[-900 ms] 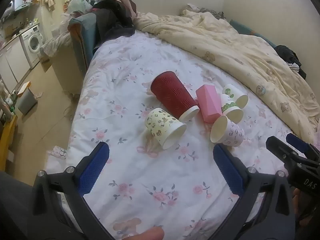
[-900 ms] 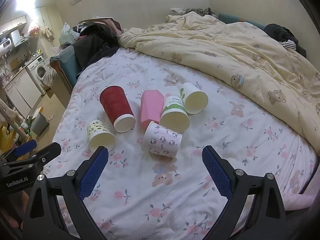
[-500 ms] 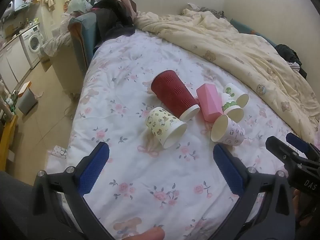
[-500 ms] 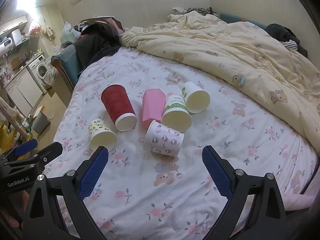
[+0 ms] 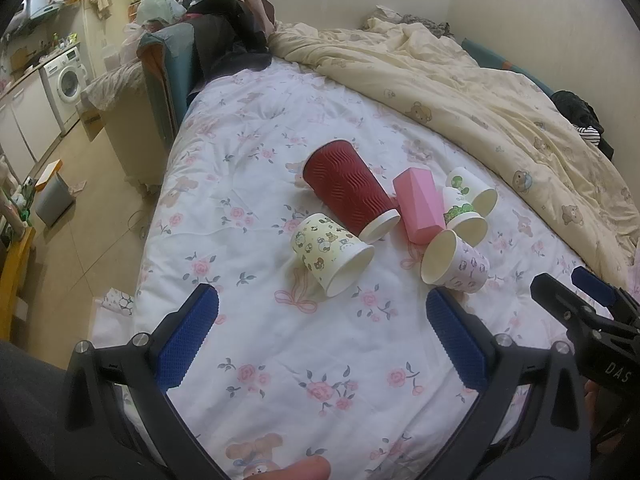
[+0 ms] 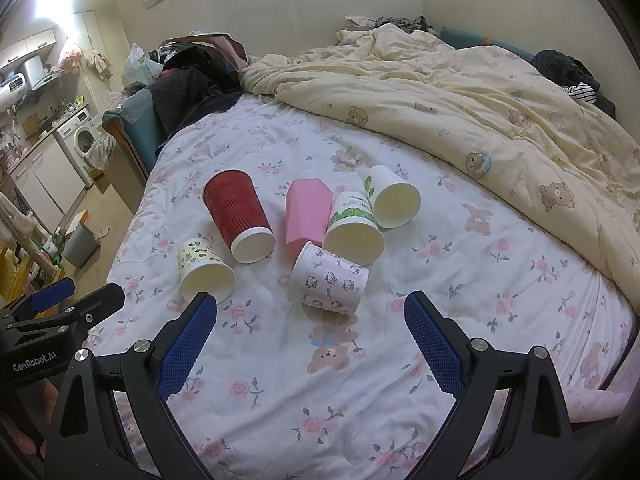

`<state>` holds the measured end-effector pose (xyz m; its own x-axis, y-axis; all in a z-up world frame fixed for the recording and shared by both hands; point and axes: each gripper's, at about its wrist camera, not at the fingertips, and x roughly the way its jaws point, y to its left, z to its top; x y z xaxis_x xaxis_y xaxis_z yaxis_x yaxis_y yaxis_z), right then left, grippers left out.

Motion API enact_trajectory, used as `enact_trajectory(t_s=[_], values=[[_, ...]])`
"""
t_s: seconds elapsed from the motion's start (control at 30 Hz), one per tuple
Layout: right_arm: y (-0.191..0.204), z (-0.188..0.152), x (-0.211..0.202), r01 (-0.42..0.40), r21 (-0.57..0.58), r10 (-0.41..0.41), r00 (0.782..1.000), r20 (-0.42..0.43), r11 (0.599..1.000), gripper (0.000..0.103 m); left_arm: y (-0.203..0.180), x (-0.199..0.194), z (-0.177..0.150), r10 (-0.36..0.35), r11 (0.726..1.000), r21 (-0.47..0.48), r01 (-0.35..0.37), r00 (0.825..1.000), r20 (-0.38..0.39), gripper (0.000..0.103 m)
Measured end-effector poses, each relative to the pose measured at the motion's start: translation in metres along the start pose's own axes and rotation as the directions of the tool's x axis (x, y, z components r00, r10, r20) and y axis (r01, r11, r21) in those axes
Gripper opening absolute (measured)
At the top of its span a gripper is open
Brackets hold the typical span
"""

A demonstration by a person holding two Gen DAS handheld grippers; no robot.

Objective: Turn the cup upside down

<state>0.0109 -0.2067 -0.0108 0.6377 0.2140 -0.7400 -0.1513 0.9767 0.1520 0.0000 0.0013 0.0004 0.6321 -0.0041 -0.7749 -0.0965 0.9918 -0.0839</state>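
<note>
Several cups lie on their sides on the floral bedsheet: a red ribbed cup, a pink faceted cup, a yellow animal-print cup, a pink-and-white cartoon cup, a green-print cup and a white leaf-print cup. My left gripper is open and empty, just in front of the yellow cup. My right gripper is open and empty, just in front of the cartoon cup.
A cream bear-print duvet is heaped over the far and right side of the bed. Dark clothes and bags pile at the bed's head. The bed's left edge drops to a floor with a grey bin and a washing machine.
Both grippers have edged slightly closer to the cups. The cups have not moved and both grippers stay open.
</note>
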Motion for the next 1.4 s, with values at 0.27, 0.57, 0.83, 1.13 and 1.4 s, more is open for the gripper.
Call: enact_trajectory(t_s=[0.27, 0.57, 0.83, 1.13, 1.4], values=[[0.0016, 0.0011, 0.0000, 0.001, -0.005, -0.001, 1.000, 0.000, 1.000, 0.097, 0.0002, -0.0030, 0.0010, 0.002, 1.000, -0.001, -0.002, 1.000, 0.002, 0.103], [0.0011, 0.0009, -0.0004, 0.001, -0.003, -0.001, 1.000, 0.000, 1.000, 0.097, 0.0020, 0.0001, -0.0009, -0.004, 1.000, 0.001, 0.004, 1.000, -0.001, 0.102], [0.0007, 0.0009, 0.0000, 0.004, -0.004, -0.004, 1.000, -0.001, 1.000, 0.097, 0.0059, 0.0008, -0.0029, -0.002, 1.000, -0.002, 0.002, 1.000, -0.002, 0.103], [0.0006, 0.0019, -0.0014, 0.001, -0.004, -0.001, 1.000, 0.000, 1.000, 0.097, 0.0053, 0.0012, -0.0024, -0.002, 1.000, -0.001, 0.002, 1.000, -0.003, 0.102], [0.0008, 0.0016, -0.0008, 0.001, -0.004, -0.001, 1.000, -0.001, 1.000, 0.097, 0.0056, 0.0012, -0.0025, -0.002, 1.000, -0.001, 0.002, 1.000, -0.003, 0.102]])
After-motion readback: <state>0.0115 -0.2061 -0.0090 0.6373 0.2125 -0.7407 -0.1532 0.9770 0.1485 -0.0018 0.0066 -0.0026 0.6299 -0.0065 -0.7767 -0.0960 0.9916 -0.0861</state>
